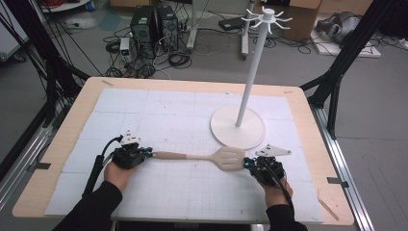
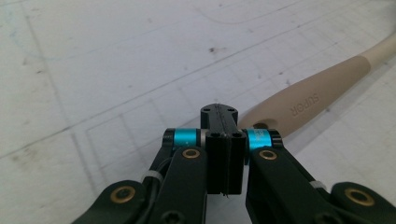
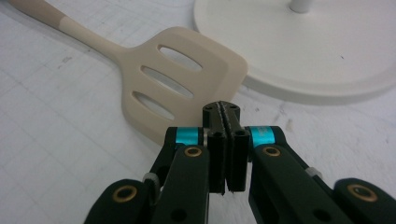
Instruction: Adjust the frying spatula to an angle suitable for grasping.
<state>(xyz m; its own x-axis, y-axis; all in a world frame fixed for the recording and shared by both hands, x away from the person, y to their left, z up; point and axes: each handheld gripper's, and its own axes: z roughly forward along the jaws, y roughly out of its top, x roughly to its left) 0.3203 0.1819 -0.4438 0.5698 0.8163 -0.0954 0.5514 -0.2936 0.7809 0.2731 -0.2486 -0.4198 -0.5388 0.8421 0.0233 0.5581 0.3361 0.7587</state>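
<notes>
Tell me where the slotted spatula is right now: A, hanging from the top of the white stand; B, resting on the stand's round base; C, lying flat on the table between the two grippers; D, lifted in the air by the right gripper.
C: the spatula lies flat on the table mat, between the shut left gripper and the shut right gripper.

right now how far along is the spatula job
Early. Nothing looks done: the slotted spatula lies flat on the mat, beside the stand's round base. In hand: the left tongs sit shut at its handle end, the right tongs shut at its blade edge; neither grips it. Left: grasping and lifting it.
</notes>
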